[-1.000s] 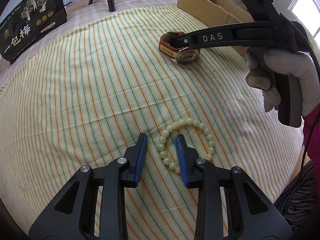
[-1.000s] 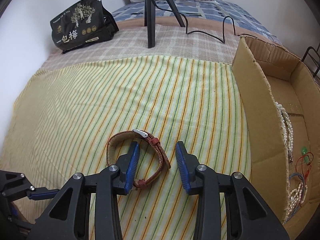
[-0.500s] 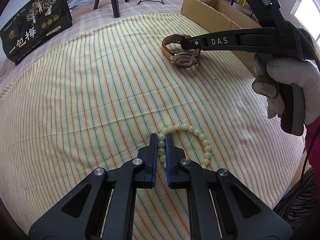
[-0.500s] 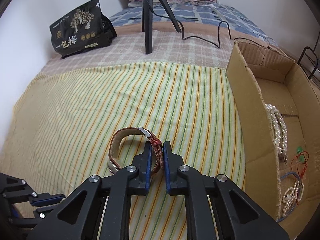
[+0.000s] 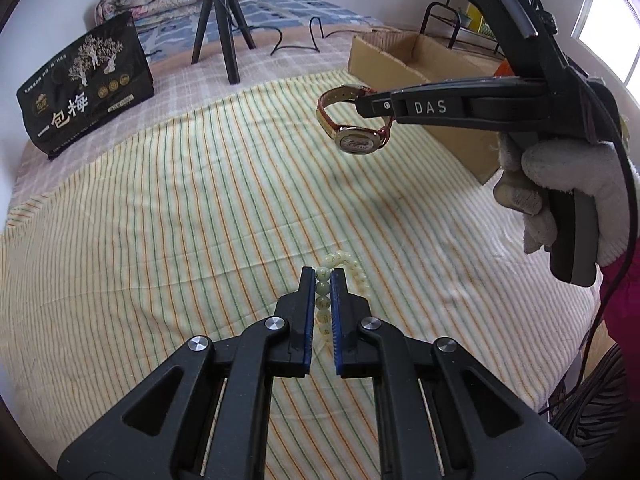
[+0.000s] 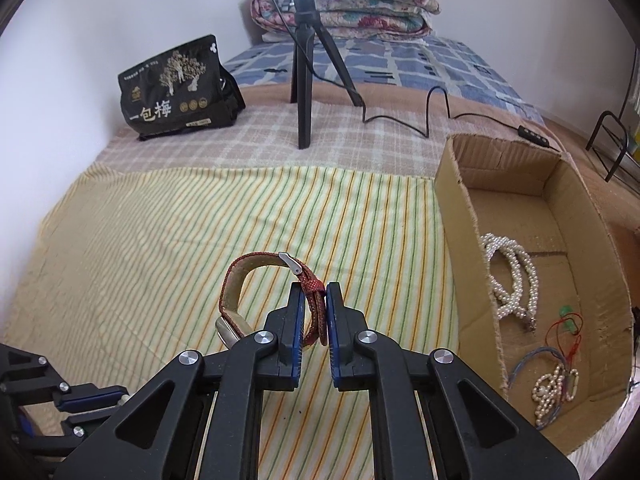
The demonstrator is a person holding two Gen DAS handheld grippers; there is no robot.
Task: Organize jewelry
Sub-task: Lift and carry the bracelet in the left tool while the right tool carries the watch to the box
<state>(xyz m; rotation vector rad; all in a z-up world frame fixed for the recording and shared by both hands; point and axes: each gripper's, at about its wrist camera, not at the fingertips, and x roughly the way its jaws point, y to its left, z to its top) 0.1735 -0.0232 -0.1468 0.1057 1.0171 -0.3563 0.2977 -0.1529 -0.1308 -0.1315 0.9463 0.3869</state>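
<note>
L gripper (image 5: 323, 276) is clenched on the bead bracelet (image 5: 340, 280): a run of pale beads sits between the blue fingers (image 5: 307, 312), lined up along the finger axis toward 12 o'clock, w/ the rest of the loop curling out past the tips to 1 o'clock, above the striped sheet (image 5: 160, 220) on the bed. R gripper (image 6: 313, 300) is clenched on the watch (image 6: 260, 296): red strap pinched edge-on between the fingers, the loop bulging to 10 o'clock, buckle at the top, case hanging low at 8 o'clock. In the left view the watch hangs clear of the sheet, dial down, under an arm marked "DAS". A gloved hand (image 5: 560, 196) holds that handle. Black bag (image 6: 176, 88) at 11 o'clock reads "一包梅". Box (image 6: 460, 216) at 3 o'clock holds pearl strands (image 6: 512, 276).
</note>
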